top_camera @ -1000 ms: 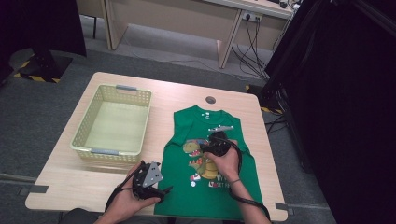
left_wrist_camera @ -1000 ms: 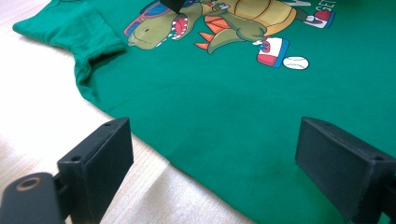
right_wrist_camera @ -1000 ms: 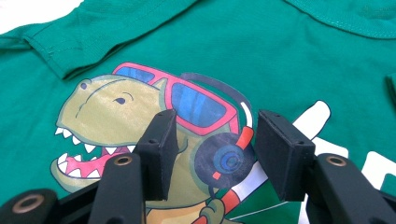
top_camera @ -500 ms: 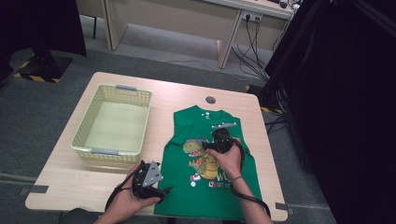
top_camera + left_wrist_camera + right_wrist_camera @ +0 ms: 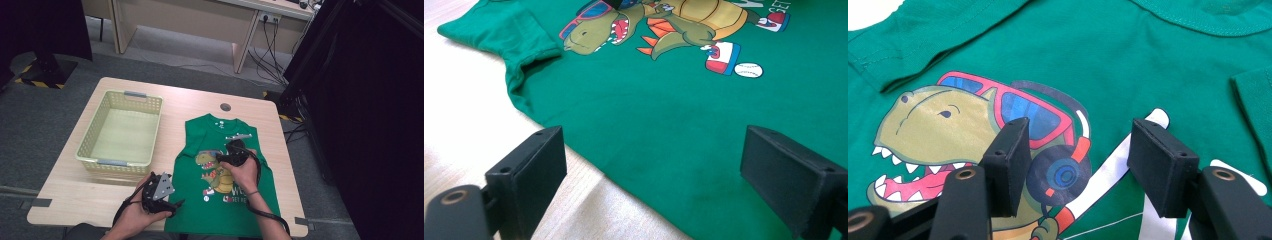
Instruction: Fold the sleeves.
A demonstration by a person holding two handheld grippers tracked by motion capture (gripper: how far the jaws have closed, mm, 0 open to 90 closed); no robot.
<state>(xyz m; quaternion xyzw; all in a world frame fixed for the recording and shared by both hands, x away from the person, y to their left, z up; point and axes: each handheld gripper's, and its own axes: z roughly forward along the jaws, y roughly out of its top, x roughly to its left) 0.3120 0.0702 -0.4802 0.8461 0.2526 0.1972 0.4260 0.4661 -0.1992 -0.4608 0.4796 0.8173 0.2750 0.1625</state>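
We see the green T-shirt (image 5: 222, 170) lying flat on the table (image 5: 190, 100), directly beneath the right gripper (image 5: 1075, 165), whose jaws have just been opening and stand partly apart over the dinosaur print (image 5: 983, 130), gripping nothing. The left gripper (image 5: 651, 180) holds its jaws wide, the shirt's lower hem between and below them, unpinched. The basket (image 5: 122, 162) sits just beyond it.

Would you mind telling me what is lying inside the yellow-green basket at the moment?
The yellow-green basket holds nothing visible: its bare floor shows from the high view. Only the strip just behind its near wall is hidden. The green dinosaur T-shirt lies flat on the table beside it.
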